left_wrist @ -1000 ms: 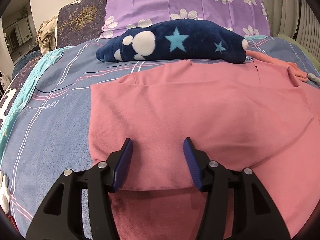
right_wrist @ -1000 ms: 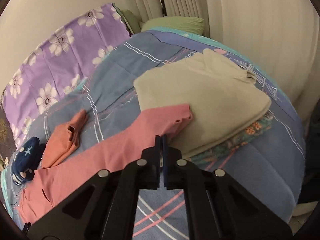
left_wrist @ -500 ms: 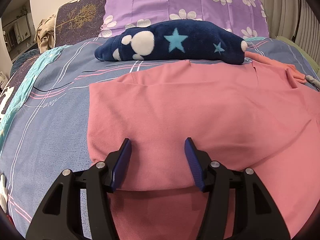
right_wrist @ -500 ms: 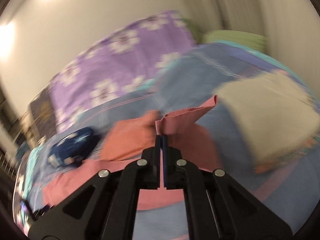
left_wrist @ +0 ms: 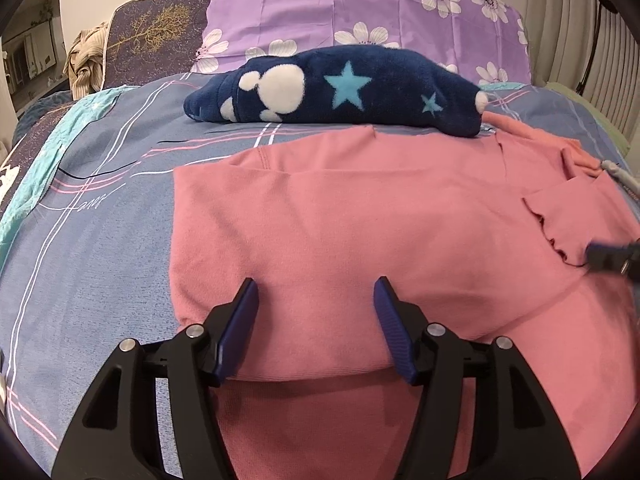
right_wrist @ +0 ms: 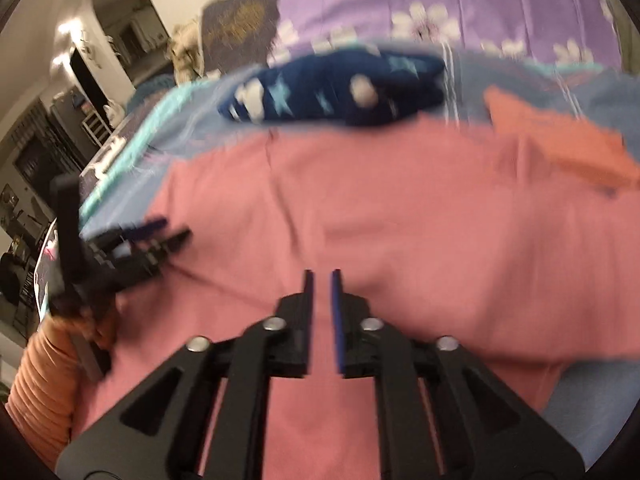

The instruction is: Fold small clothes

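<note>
Your left tool (left_wrist: 316,304) hangs wide open over the pink garment (left_wrist: 360,216) on the bed (left_wrist: 92,208), gripping nothing. One sleeve looks folded in; the rest remains. Your right tool (right_wrist: 322,280), jaws just parted slightly, is empty. Bare bed lies left; the navy fleece (left_wrist: 340,92) crowds the far edge.

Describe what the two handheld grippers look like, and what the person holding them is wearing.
Both the left gripper and the right gripper have matte black angular frames with triangular cut-outs and silver screws at the pivots. Each carries two flat fingers faced with ribbed dark blue pads. The person's ribbed orange sleeve shows behind the left one. No cables are visible.
</note>
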### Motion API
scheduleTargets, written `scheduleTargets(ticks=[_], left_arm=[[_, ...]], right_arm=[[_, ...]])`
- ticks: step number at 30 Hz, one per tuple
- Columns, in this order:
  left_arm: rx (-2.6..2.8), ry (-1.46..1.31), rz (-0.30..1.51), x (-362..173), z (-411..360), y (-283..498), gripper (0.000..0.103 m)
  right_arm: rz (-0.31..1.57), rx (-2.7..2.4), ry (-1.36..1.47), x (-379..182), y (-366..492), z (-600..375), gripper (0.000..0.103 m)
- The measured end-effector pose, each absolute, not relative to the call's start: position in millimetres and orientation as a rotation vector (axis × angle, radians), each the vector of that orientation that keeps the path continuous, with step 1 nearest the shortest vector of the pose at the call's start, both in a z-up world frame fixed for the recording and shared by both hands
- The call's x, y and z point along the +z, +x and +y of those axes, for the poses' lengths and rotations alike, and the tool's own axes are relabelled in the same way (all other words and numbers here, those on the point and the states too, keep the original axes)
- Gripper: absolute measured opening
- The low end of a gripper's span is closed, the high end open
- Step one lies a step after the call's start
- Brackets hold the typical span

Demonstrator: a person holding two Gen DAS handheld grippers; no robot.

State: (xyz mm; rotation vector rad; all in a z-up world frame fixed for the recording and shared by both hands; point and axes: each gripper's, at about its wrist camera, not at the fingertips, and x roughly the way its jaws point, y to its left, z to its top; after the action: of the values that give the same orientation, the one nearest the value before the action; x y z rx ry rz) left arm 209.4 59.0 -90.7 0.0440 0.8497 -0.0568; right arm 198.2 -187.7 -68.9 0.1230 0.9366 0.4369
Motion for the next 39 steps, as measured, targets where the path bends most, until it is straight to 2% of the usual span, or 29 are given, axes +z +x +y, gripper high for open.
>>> scheduleTargets(ticks=[5, 9, 12, 17, 18, 19, 20, 23, 32, 36, 39], left_arm=[[-0.237, -0.097, 0.831, -69, 42, 202, 0.058], [-0.423, -0.079, 0.845, -56, -12, 207, 0.054], [-0.485, 0.017, 0.888, -63, -62, 221, 0.054], [-0.451, 0.083, 0.986, -89, -103, 244, 0.052], [-0.449, 0.089, 0.973, -89, -107, 245, 0.045], [-0.475, 0.084, 0.978, -88, -112, 247, 0.015], [-0.493, 0.062, 0.996, -87, -115, 250, 0.003], [-0.483, 0.069, 0.938, -72, -117, 248, 0.003], [-0.468, 0.108, 0.674, 39, -94, 218, 0.003], [-0.434, 0.137, 0.63, 62, -74, 211, 0.003], [-0.411, 0.15, 0.612, 71, -62, 205, 0.003]], right_arm=[[0.898, 0.385, 0.097, -64, 180, -218, 0.018], [0.9, 0.371, 0.102, -69, 178, -225, 0.021], [0.9, 0.379, 0.098, -79, 177, -223, 0.026], [0.86, 0.406, 0.15, -80, 171, -230, 0.026], [0.856, 0.415, 0.156, -80, 170, -232, 0.028], [0.86, 0.419, 0.162, -82, 171, -233, 0.031], [0.865, 0.42, 0.169, -83, 171, -233, 0.032], [0.876, 0.431, 0.206, -88, 173, -237, 0.032], [0.824, 0.405, 0.248, -80, 166, -247, 0.032], [0.767, 0.359, 0.282, -70, 165, -259, 0.034], [0.826, 0.244, 0.288, -82, 176, -269, 0.034]])
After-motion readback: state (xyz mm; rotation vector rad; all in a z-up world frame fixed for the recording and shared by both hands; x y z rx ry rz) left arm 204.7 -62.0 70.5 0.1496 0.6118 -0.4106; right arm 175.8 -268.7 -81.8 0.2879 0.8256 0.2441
